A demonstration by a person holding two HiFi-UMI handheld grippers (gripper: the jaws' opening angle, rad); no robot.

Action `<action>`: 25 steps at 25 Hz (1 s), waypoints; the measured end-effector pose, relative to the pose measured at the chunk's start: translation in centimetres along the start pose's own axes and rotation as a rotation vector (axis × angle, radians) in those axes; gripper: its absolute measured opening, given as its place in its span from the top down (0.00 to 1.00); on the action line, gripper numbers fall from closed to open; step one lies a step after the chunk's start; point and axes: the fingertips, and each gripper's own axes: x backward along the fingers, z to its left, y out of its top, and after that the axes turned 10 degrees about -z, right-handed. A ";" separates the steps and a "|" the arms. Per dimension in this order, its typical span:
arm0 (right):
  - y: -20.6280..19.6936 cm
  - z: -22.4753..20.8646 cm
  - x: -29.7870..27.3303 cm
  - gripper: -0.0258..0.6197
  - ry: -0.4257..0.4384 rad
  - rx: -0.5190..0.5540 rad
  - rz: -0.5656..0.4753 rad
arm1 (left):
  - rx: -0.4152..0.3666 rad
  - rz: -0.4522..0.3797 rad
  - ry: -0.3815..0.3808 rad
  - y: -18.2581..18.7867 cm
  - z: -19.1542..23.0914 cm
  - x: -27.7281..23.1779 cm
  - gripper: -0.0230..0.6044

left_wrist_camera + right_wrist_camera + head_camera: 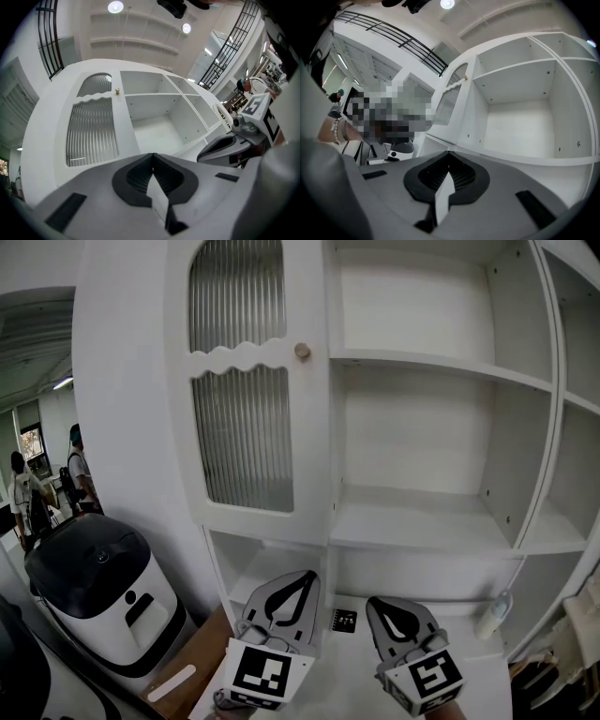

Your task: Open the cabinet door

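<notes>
**Cabinet door (pixel 248 381) shut; both grippers held below it, empty.**

Well left of the door and lower down stood a white machine (pixel 98 592) with a black lid. The door itself (two ribbed glass panels, one above the other) lay flat against the cabinet front, with its round knob (pixel 302 351) at the right edge near mid-height. Below the door's lower right corner, the left gripper (pixel 298 579) had its jaws pressed together with nothing between them. Just right of it, the right gripper (pixel 379 606) was likewise closed and empty. Neither gripper touched the door or the knob. Right of the door, the open shelves (pixel 431 367) were exposed. A small pale bottle (pixel 494 615) stood far to the door's lower right, on the lowest level.
</notes>
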 end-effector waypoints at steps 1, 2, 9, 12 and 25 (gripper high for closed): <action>0.2 -0.1 -0.2 0.96 -0.001 0.002 -0.002 | -0.003 -0.012 0.000 0.5 0.4 -0.4 0.96; 0.6 -0.2 -0.4 0.96 0.001 0.008 -0.004 | -0.001 -0.024 0.000 1.0 0.8 -0.7 0.96; 2.7 -1.4 -1.0 0.96 -0.005 0.028 -0.027 | 0.010 -0.092 -0.010 4.4 3.0 -3.1 0.96; 3.7 -1.9 -1.2 0.96 -0.004 0.049 -0.038 | -0.024 -0.117 0.001 5.9 4.2 -4.1 0.96; 5.9 -2.6 -1.8 0.96 0.005 0.098 -0.046 | -0.053 -0.188 0.030 10.4 8.4 -8.3 0.96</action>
